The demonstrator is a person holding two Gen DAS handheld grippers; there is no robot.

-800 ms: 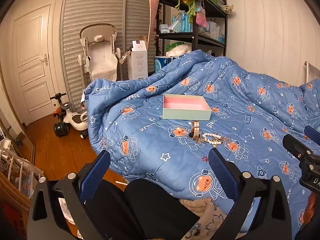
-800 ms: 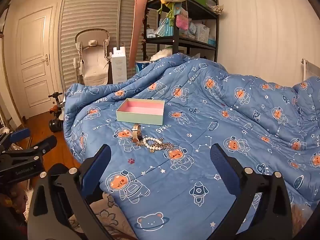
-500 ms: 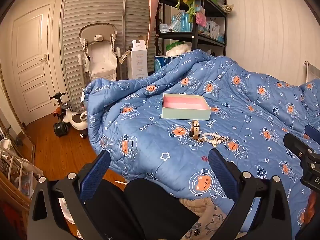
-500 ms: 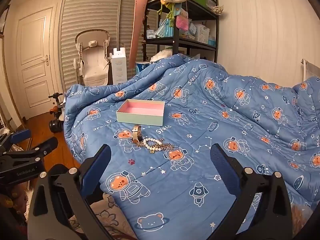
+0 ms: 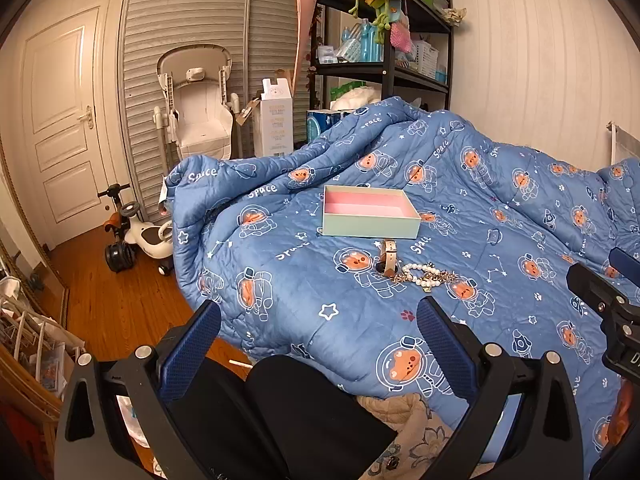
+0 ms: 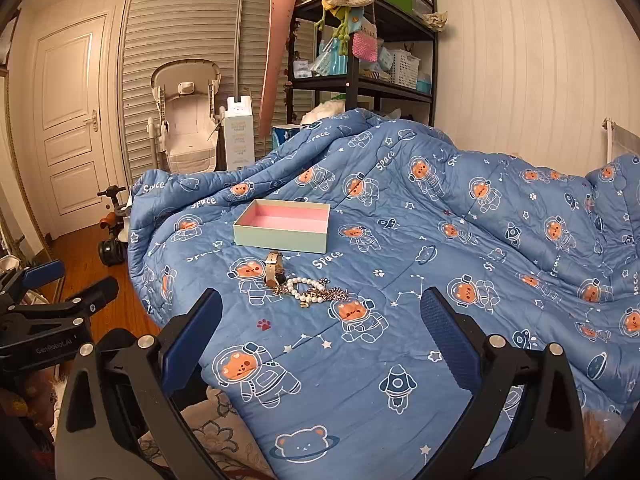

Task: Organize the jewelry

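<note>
— What do you see from your left side?

— My left gripper (image 5: 318,338) sits low in the frame, its fingers (image 5: 192,346) spread wide with nothing between them. Above them, mid-frame, the open box (image 5: 370,220) with its pink lining rests on the blue quilt (image 5: 304,280). Just below the box lies a watch (image 5: 387,257), and touching it to the right a pearl bracelet (image 5: 418,274) tangled with a gold chain (image 5: 442,278). This view alone shows the ride-on toy (image 5: 136,236) in full on the wooden floor (image 5: 116,304) at left, and my other gripper's black body poking in at the right edge.

— And from the right?

— My right gripper (image 6: 320,328) is also low, fingers (image 6: 446,334) wide apart and holding nothing. Here the box (image 6: 284,228) sits left of centre, the watch (image 6: 274,266) below it, the pearl bracelet (image 6: 306,286) and chain (image 6: 334,293) just above my finger gap. Only this view takes in the long stretch of quilt (image 6: 460,280) toward the right, the pink strip (image 6: 276,48) hanging full length by the shelf (image 6: 360,80), and my left gripper at the left edge.
</note>
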